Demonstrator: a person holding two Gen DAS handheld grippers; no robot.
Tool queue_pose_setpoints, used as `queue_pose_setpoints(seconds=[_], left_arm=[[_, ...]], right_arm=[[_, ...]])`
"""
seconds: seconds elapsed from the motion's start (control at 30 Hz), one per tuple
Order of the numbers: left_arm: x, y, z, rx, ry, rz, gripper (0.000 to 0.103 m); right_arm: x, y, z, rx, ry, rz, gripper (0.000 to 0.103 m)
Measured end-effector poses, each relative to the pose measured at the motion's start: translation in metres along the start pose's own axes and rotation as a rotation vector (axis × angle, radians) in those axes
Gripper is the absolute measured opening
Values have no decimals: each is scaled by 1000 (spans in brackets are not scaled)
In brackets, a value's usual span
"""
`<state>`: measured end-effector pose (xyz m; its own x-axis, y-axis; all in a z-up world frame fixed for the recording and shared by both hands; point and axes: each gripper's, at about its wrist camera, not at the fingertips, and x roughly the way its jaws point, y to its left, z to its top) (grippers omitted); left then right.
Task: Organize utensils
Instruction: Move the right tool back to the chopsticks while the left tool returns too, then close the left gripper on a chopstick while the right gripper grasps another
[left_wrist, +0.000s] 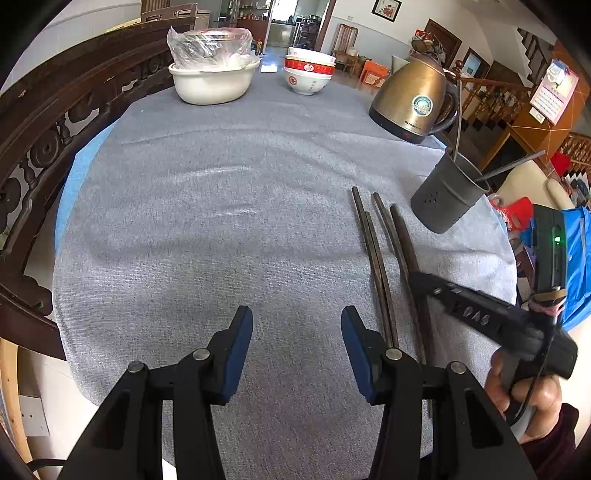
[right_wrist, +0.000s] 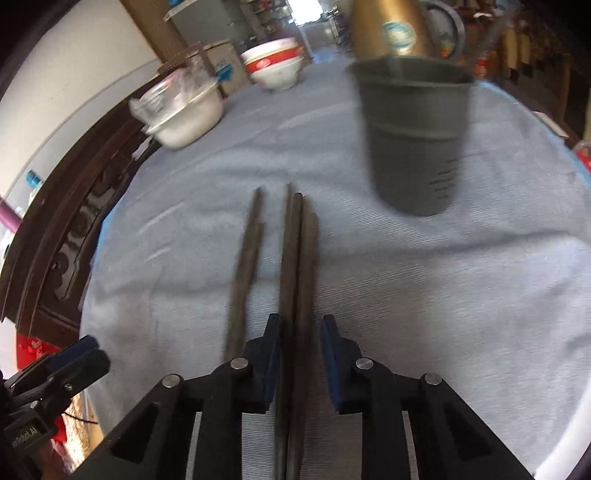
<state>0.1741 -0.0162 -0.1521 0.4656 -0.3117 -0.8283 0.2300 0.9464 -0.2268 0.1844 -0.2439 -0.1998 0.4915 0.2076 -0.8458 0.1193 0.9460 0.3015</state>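
Chopsticks (right_wrist: 295, 266) blurred, ends hidden.

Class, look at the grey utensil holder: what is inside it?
Two thin metal rods stick out of the grey utensil holder. Its wall hides their lower ends and anything else inside.

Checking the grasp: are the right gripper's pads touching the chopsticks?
Cannot tell: in the blurred right wrist view, the right gripper straddles two chopsticks; contact isn't plain.

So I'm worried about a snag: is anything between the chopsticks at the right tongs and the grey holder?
Nothing visible: only bare grey cloth lies between the chopsticks and the holder, which stands ahead, slightly right.
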Motion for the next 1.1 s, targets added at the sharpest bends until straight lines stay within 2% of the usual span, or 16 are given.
queue_pose_setpoints(seconds=[0.13,0.37,0.6,0.97,1.1], left_arm=[[3,-3,2,5,9,4,51],[12,-15,27,35,10,-14,51],[49,-30,58,55,85,-49,51],[116,-39,122,26,235,-135,51],[138,-45,139,17,312,-115,50]], right_arm=[[-16,-34,4,93,-32,15,24],[-44,-53,12,135,-95,84,25],[-25,-50,21,135,-39,113,26],[27,-35,53,85,34,9,26],[35,-26,62,54,58,-49,25]])
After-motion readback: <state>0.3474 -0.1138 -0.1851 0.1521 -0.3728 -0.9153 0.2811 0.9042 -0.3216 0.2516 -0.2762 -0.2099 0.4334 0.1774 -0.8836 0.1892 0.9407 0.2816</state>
